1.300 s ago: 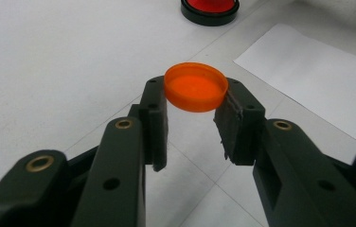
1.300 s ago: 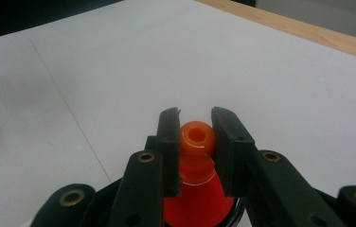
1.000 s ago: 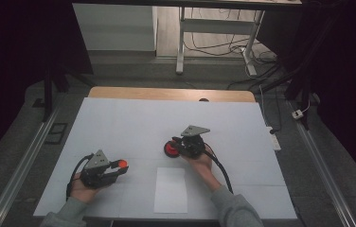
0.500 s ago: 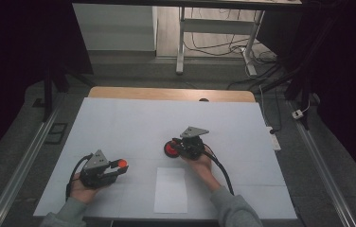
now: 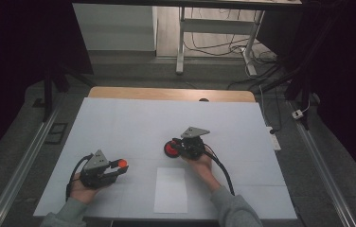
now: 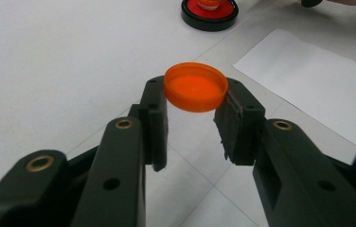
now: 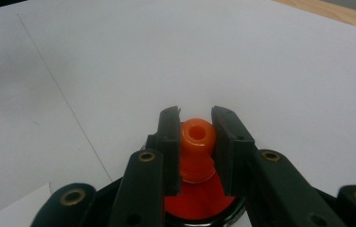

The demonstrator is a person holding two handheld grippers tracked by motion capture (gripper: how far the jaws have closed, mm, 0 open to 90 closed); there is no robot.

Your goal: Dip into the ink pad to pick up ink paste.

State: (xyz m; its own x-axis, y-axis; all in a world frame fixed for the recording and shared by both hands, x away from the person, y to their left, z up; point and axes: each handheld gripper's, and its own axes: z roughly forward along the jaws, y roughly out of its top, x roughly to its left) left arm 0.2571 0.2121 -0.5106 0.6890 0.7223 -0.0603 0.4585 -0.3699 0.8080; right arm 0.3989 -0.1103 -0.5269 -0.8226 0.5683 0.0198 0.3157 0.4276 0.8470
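**A:** So what am I holding near-left? My left gripper [image 6: 192,111] is clamped on the orange cap [image 6: 196,86], lifted off the table [image 5: 133,123], probably kept ready for capping.

**B:** And farther right, your right gripper [image 7: 195,137] pinches the orange spout [image 7: 196,142] of the red-and-black container [image 5: 171,149], steadying it.
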